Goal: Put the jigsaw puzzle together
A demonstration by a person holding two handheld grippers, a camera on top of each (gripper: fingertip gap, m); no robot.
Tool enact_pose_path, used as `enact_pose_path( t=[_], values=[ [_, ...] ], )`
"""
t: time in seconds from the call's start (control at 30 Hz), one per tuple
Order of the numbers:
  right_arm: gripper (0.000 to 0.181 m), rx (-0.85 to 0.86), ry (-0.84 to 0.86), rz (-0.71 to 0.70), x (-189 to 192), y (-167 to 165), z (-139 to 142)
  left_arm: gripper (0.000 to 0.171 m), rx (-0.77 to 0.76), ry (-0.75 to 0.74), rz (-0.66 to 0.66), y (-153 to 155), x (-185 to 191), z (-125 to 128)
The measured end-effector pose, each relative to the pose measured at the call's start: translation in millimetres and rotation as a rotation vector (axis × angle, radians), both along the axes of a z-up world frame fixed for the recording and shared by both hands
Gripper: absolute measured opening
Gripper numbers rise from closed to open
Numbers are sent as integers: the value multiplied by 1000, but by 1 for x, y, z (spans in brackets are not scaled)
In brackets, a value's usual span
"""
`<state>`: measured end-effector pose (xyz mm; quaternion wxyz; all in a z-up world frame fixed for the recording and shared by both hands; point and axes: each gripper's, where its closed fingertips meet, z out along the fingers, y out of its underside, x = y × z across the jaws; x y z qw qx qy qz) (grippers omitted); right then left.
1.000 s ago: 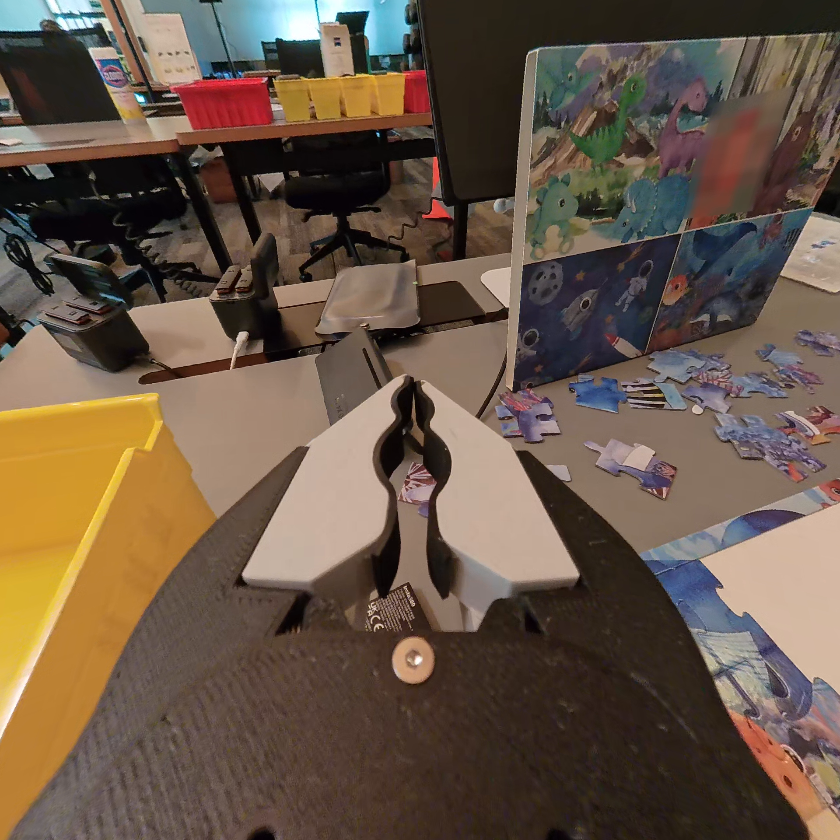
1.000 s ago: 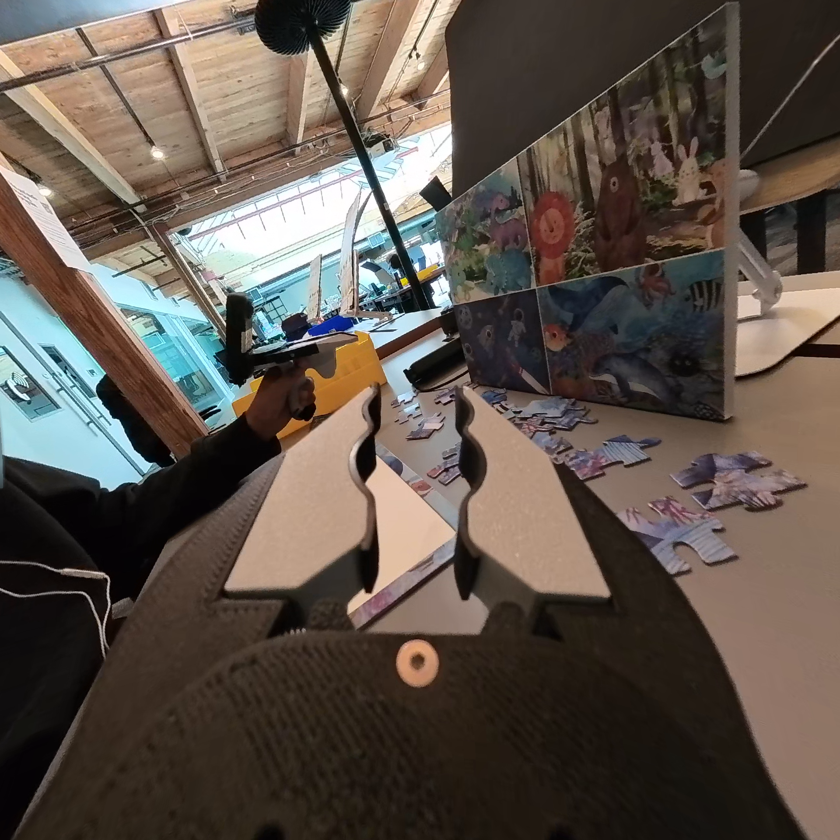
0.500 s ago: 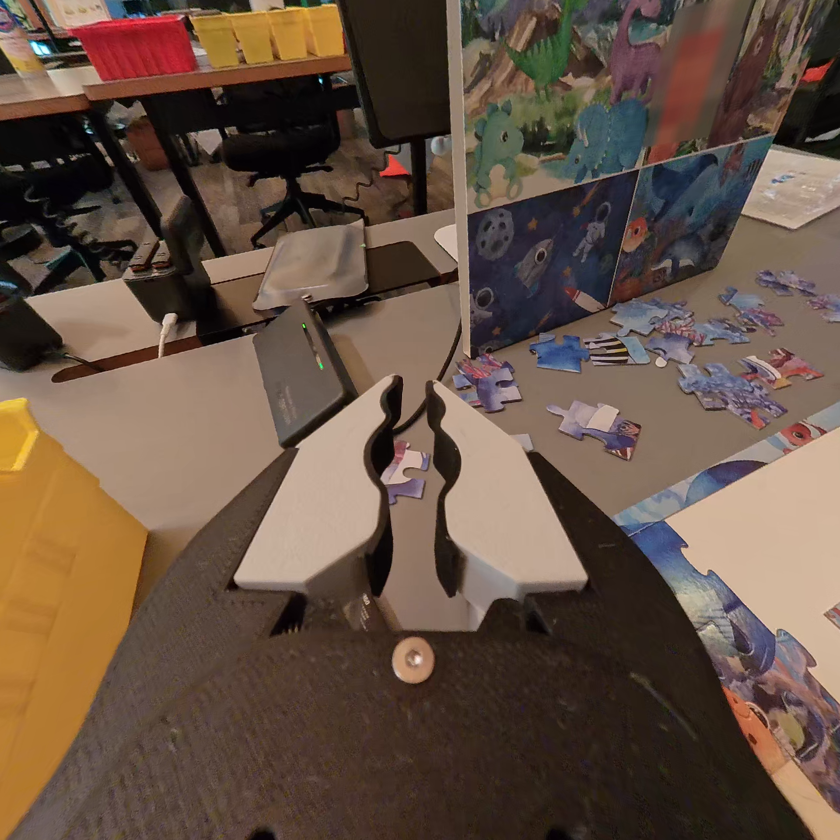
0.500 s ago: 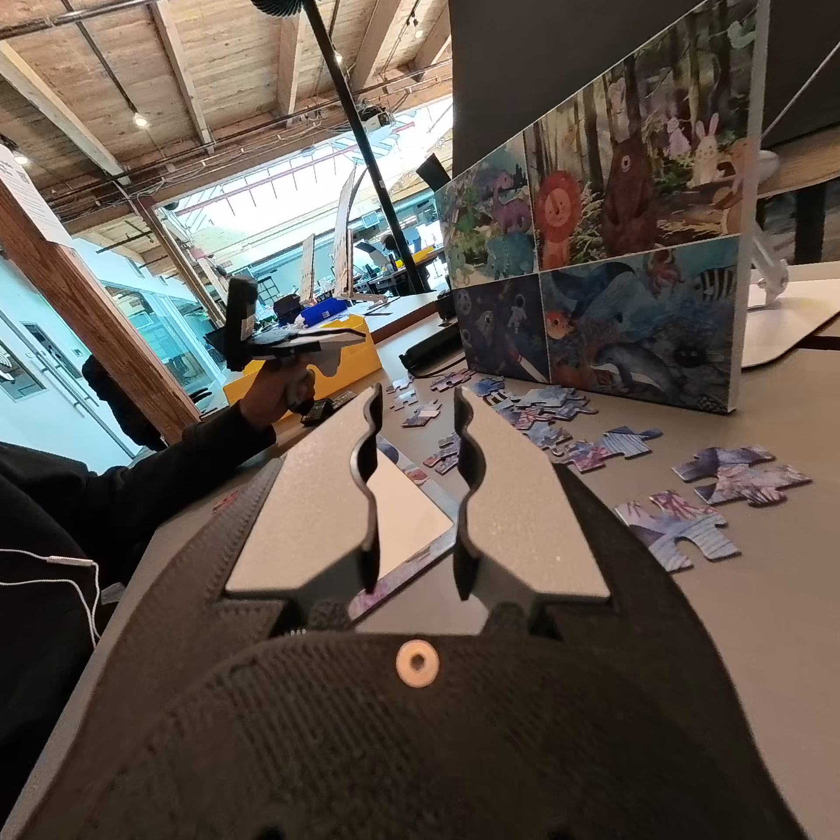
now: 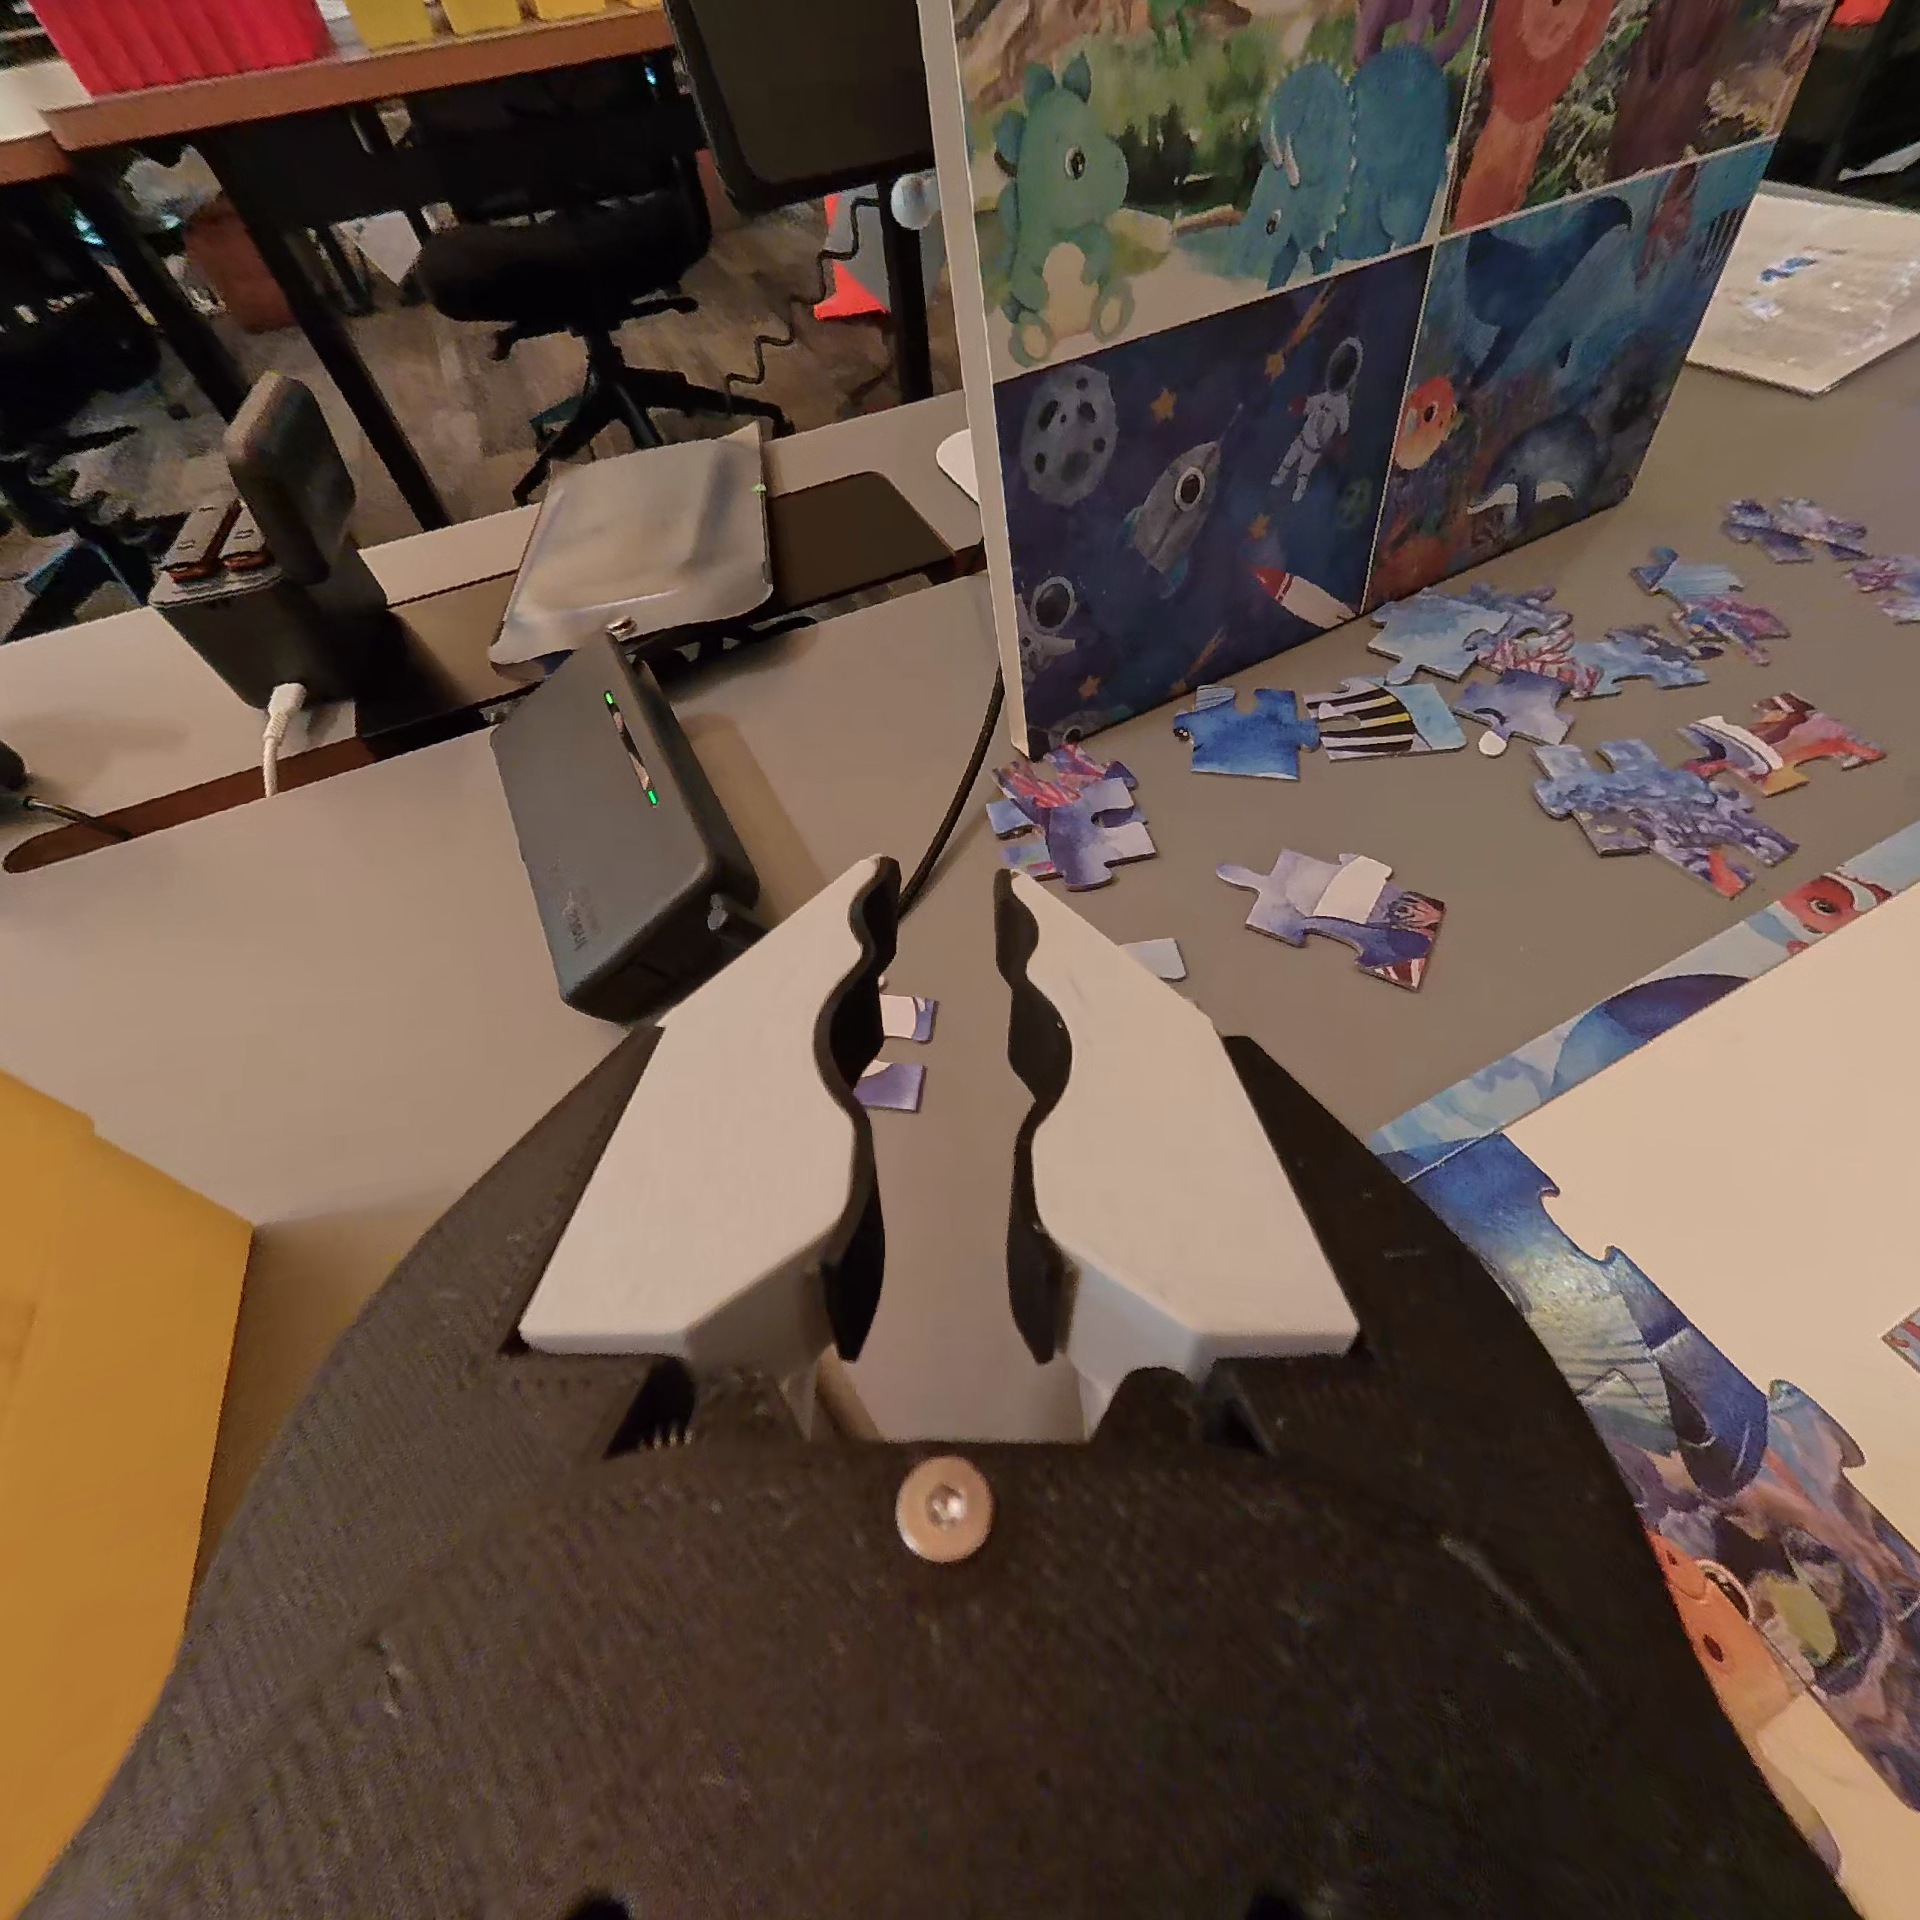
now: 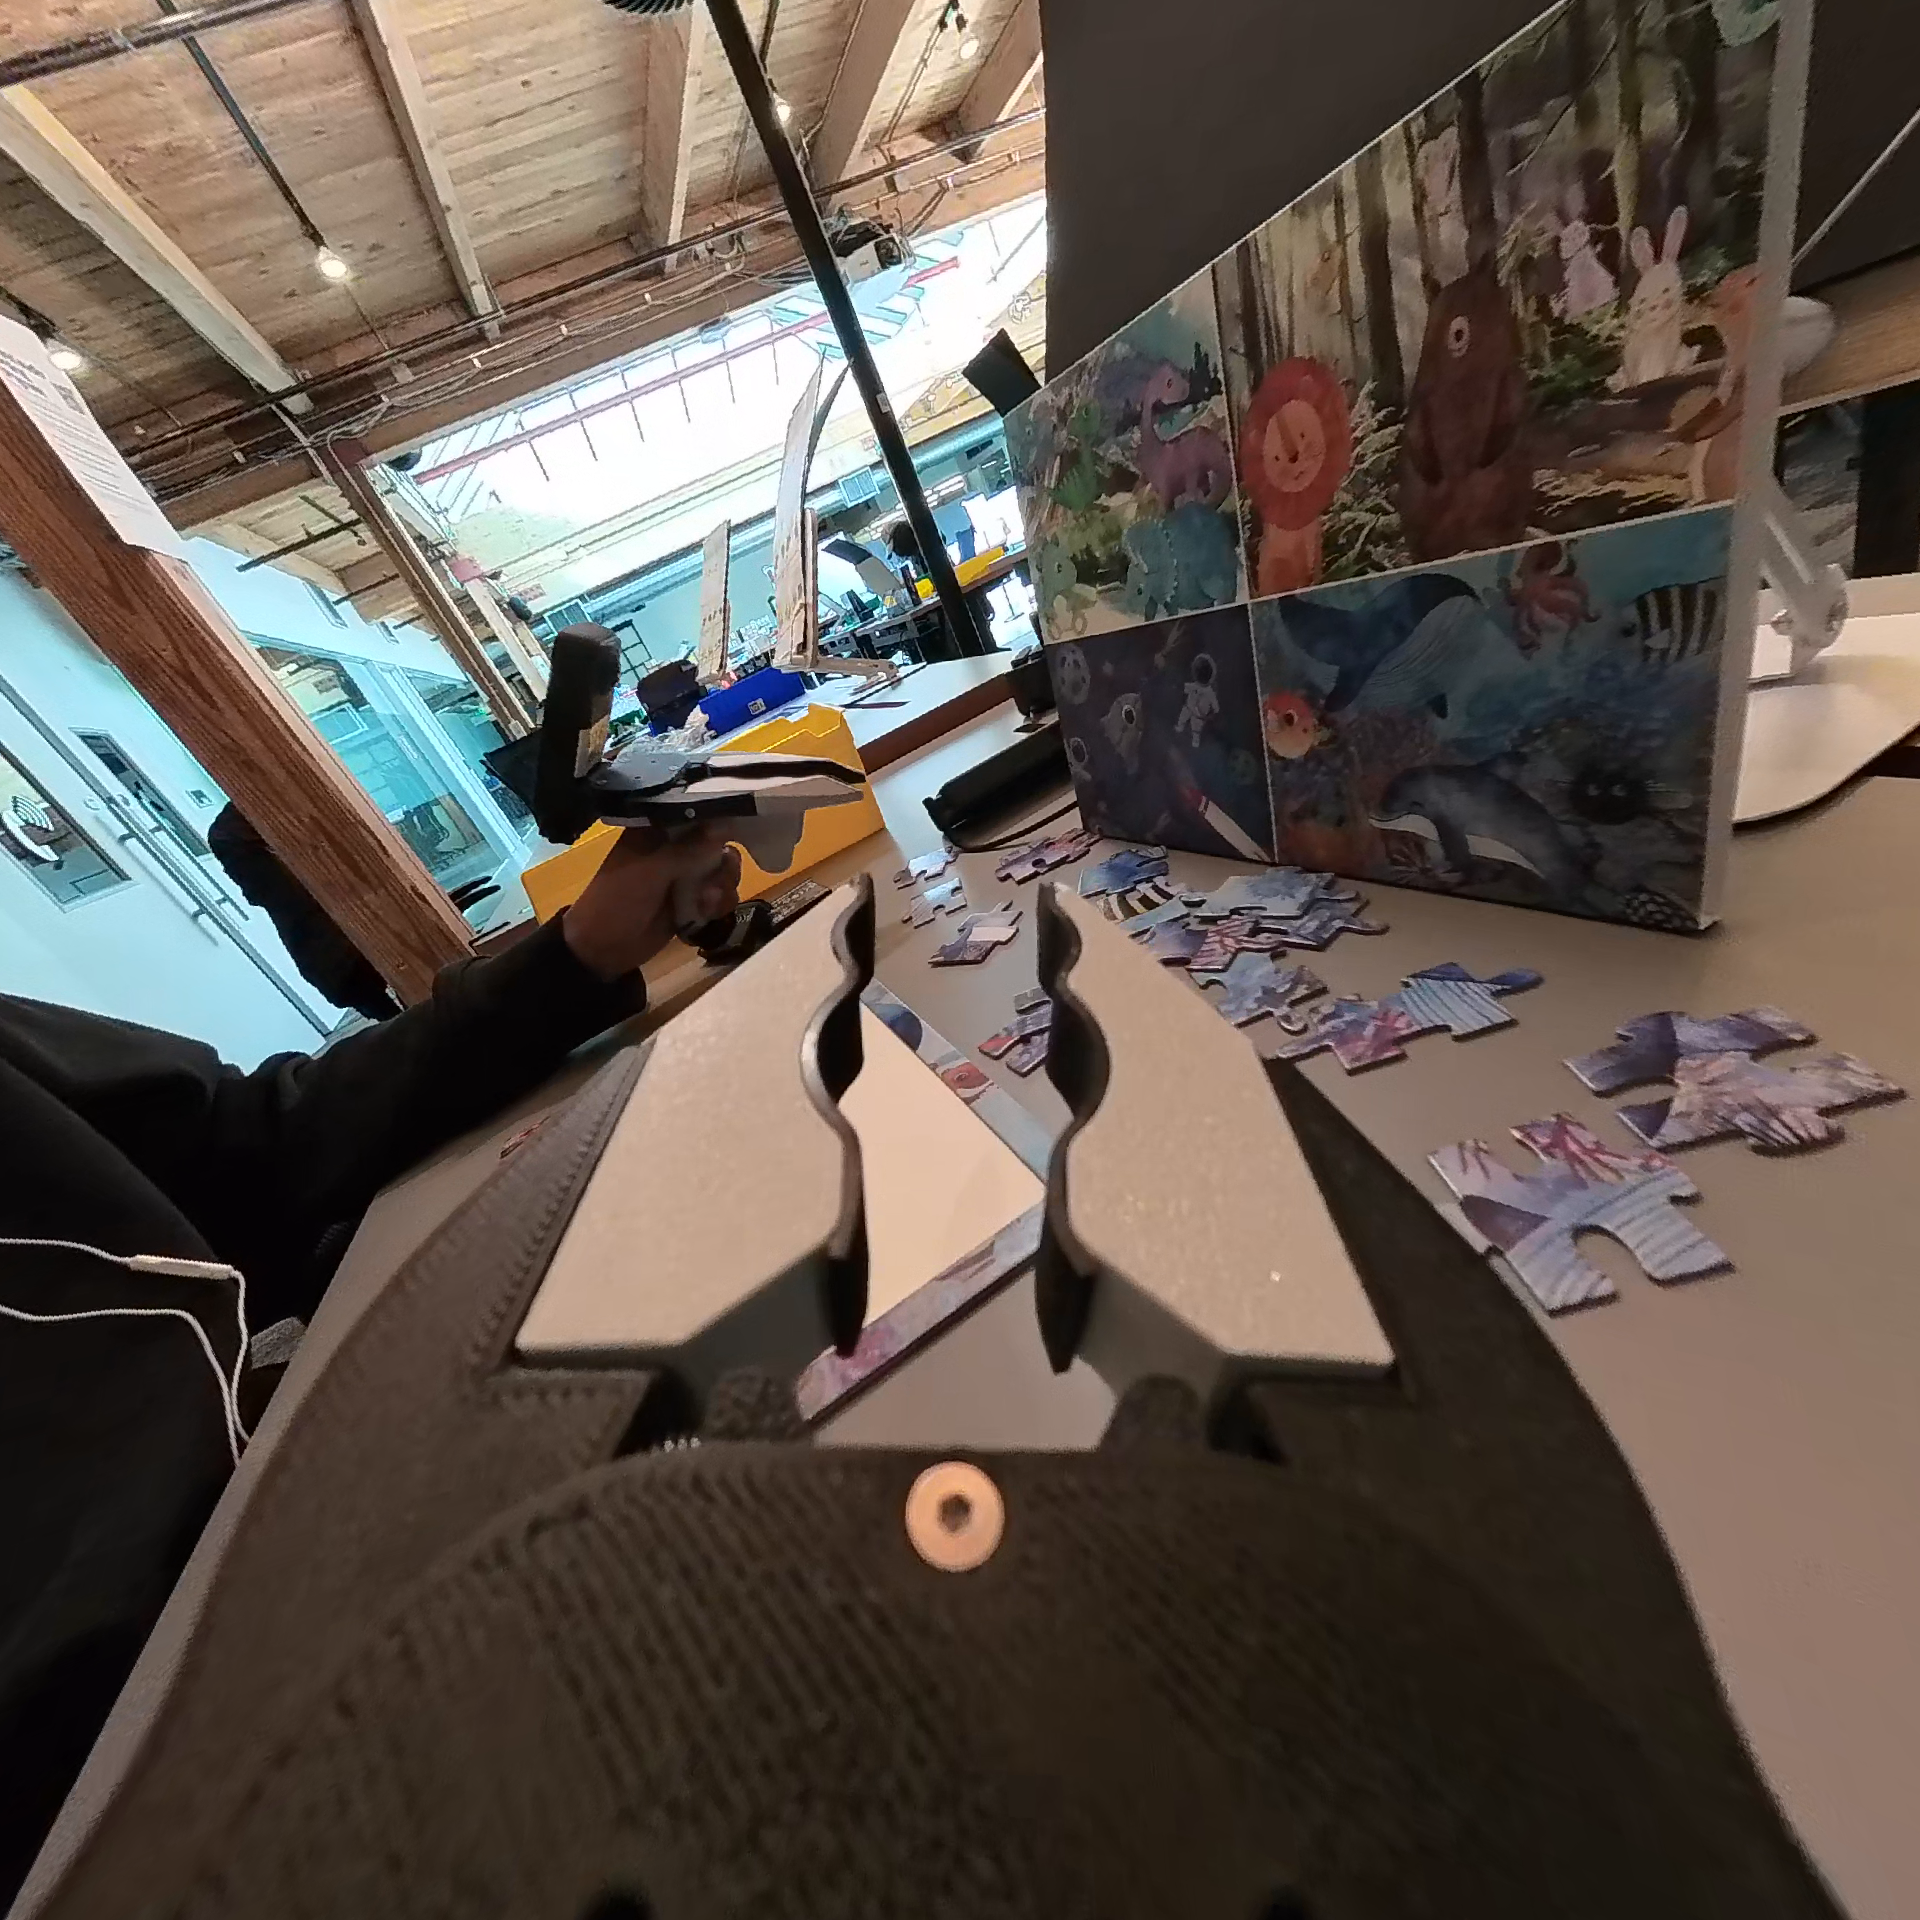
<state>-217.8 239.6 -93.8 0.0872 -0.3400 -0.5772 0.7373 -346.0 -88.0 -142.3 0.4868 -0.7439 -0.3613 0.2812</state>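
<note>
Change: left gripper [image 5: 943, 894] has dropped and parted over small purple piece [image 5: 896, 1051].
Right gripper [image 6: 954, 914]: parted, empty.
Technique: straddle piece edges squarely before closing.

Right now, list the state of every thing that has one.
left gripper: jaws open, empty
right gripper: jaws open, empty
puzzle border: partly assembled, flat on the table
loose pieces: scattered, unplaced
picture box: standing upright
dark box: green lights on
</note>
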Motion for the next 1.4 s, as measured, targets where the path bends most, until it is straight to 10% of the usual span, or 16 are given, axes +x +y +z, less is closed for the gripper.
enact_pose_path(
  t=[1.4],
  values=[
    [27,3,-39,50,3,-9,-5,38,-79,-76,-80,18,8,-26]
  ],
)
